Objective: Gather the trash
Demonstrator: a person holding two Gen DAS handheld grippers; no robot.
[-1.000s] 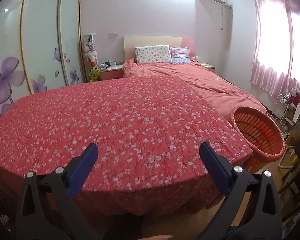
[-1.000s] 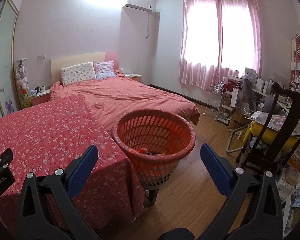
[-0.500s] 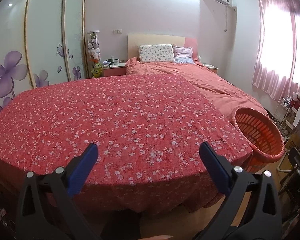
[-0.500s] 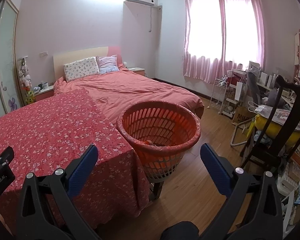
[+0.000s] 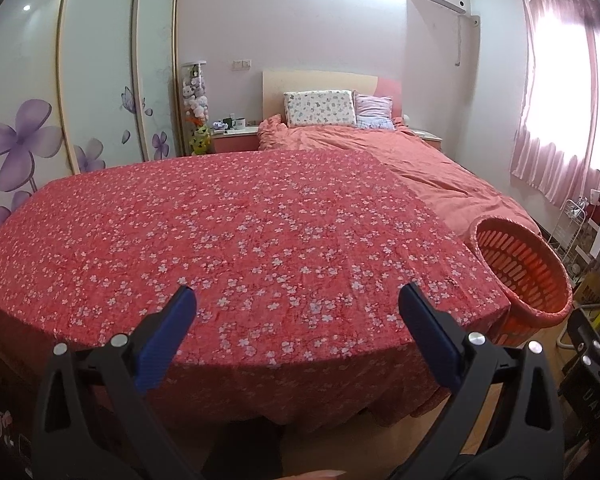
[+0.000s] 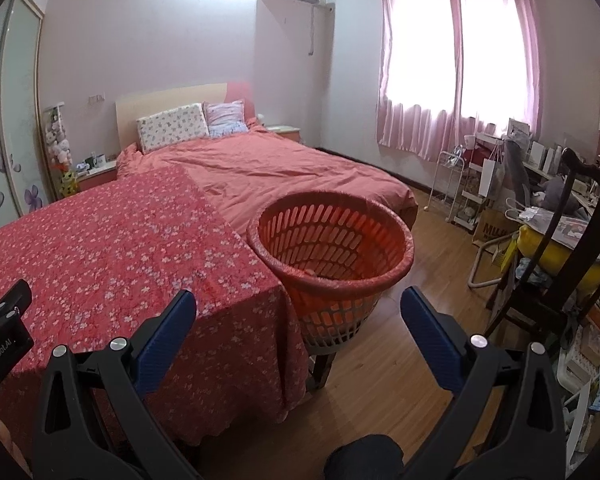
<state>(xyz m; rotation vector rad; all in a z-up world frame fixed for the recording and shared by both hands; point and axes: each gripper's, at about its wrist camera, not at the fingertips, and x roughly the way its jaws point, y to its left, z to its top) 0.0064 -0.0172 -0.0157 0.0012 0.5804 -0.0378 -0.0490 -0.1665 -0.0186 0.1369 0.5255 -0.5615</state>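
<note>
Beyond both grippers' spread, empty jaws, the orange basket (image 6: 330, 252) stands beside the floral cloth (image 5: 236, 240).

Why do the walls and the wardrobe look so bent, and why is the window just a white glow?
Left wrist view: the fisheye lens bows the flower-painted sliding wardrobe doors and darkens the corners. Right wrist view: daylight blows out the window behind the pink curtains to plain white, and the ceiling light glares on the wall; the orange plastic slotted basket stays sharp.
</note>
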